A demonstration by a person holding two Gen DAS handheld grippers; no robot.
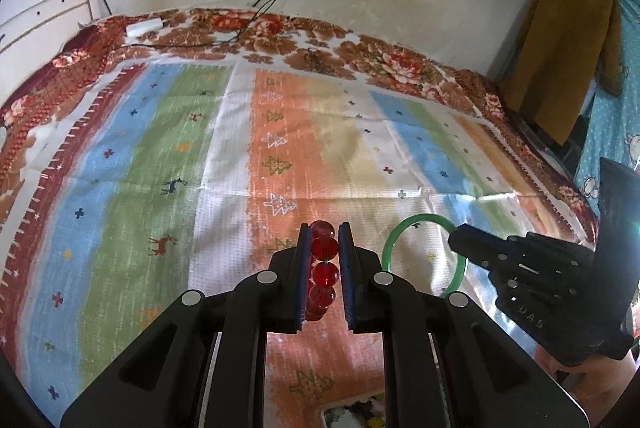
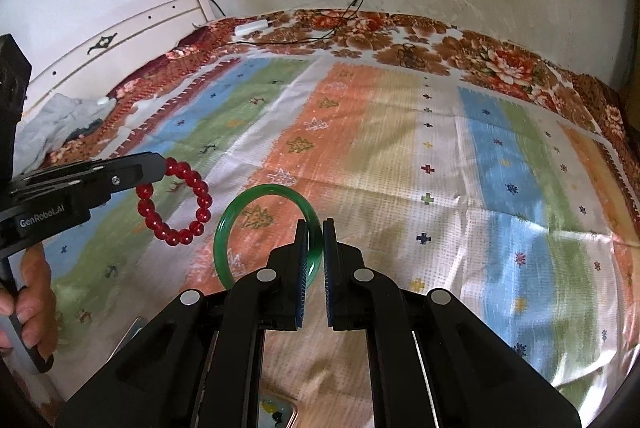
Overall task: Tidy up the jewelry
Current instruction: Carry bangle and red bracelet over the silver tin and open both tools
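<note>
Left tongs (image 1: 325, 248) clench a red bead bracelet (image 1: 325, 270); right tongs (image 2: 315, 252) clench a green bangle (image 2: 236, 228), both seemingly clear above the bed (image 1: 200, 147)

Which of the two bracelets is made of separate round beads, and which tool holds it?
The red bracelet, clamped in the left tool. The green bangle, in the right tool, is one smooth solid ring.

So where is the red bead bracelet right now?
The red bead bracelet hangs pinched in the left gripper, above the striped blanket, left of the green bangle held by the right gripper.
</note>
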